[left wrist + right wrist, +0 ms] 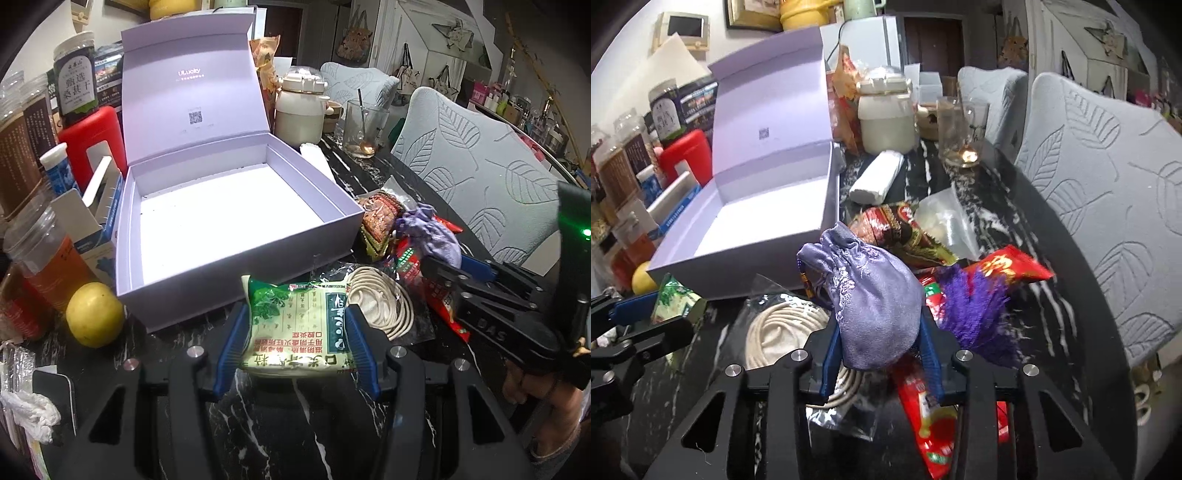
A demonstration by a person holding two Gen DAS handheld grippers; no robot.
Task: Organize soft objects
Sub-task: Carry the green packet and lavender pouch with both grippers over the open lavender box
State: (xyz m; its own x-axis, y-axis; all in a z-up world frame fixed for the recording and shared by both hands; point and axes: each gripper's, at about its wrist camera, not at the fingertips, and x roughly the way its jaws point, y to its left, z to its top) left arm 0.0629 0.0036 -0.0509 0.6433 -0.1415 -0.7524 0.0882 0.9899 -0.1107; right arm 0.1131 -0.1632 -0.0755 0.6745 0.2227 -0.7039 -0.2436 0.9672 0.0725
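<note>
gripping a green sachet (295,325), the left tongs (295,332) stand narrow with their blue pads on its two side edges; its long axis runs straight out from the tongs toward the box (236,221), which lies just beyond its far end, lid up and floor bare. the right tongs (881,354) are clamped narrow on a lilac satin pouch (871,295), its purple tassel (979,321) hanging to the side away from the box. from there the box sits ahead and off to the left, so the left hand looks the nearer of the two for a drop. between sachet and pouch, near the box front, a coil of cream cord (380,302) lies in clear wrap on the counter (258,424), with red packets (927,417) and a brown-red packet (897,232) by the box's right corner. the sachet carries chinese print, upside down; the lid reads roughly "ulucky" above a qr code (195,118).
</note>
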